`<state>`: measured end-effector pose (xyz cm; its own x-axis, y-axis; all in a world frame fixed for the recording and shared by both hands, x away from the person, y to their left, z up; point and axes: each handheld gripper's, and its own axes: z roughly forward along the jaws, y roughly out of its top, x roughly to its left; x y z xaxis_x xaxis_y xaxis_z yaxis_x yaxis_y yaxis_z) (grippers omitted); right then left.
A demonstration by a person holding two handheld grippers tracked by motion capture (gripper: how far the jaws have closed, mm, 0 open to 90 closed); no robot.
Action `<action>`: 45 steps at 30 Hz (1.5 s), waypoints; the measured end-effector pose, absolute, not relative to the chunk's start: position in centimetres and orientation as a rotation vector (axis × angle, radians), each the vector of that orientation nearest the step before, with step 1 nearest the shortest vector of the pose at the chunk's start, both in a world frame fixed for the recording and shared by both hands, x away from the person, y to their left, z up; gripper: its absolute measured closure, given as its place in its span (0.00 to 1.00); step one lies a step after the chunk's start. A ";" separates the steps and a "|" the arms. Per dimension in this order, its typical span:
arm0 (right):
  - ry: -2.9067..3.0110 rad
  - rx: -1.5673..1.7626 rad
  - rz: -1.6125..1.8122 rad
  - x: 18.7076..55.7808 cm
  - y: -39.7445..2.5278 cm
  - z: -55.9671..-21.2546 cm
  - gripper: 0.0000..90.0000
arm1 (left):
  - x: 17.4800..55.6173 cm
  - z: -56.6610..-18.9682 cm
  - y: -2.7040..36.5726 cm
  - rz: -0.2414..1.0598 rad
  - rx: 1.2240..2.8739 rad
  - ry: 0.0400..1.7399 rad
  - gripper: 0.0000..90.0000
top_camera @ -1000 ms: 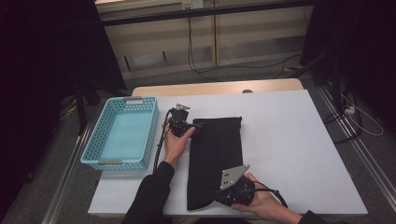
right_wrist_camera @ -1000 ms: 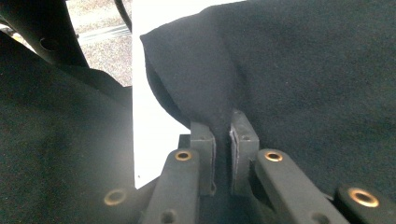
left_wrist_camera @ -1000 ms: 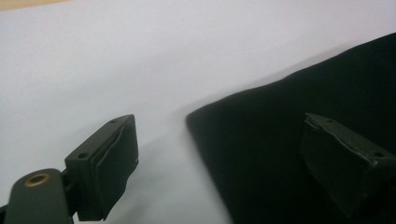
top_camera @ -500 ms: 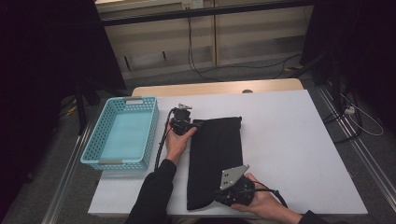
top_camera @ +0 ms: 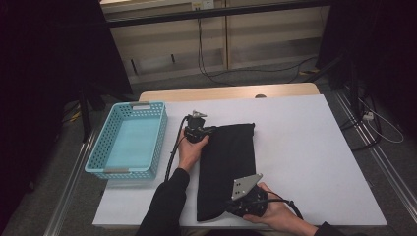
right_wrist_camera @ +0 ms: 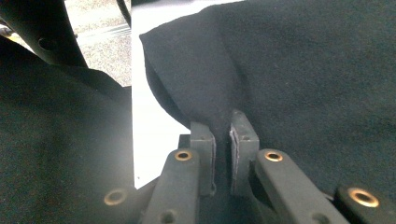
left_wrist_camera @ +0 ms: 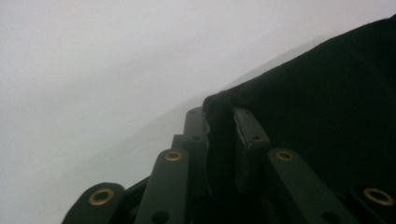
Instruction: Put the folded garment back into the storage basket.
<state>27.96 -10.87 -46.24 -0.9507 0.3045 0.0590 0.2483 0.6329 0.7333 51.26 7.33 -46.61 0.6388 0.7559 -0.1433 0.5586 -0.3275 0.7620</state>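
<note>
From the high view we see the black cloth lying flat on the white table, just to the right of the blue basket. The left gripper is at the cloth's far left corner, and the right gripper is at its near edge. The high view does not show the jaws, but in the gripper views we see the left gripper and the right gripper each clamped on a fold of cloth.

right gripper: jaws pinched on a fold of black cloth | cloth: lifted fold rises from jaws, rest spreads right | white table: bare strip left of fold
</note>
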 end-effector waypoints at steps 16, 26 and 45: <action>2.744 0.498 1.284 27.9 -11.2 -45.6 0.93 | 51.3 -45.1 8.0 0.277 1.932 1.046 0.87; 2.703 0.513 1.346 27.9 -11.6 -44.8 0.93 | 51.4 -43.7 8.0 0.269 1.914 1.024 0.88; 2.620 0.514 1.439 28.0 -12.2 -42.7 0.94 | 51.6 -40.6 8.2 0.293 1.877 0.997 0.88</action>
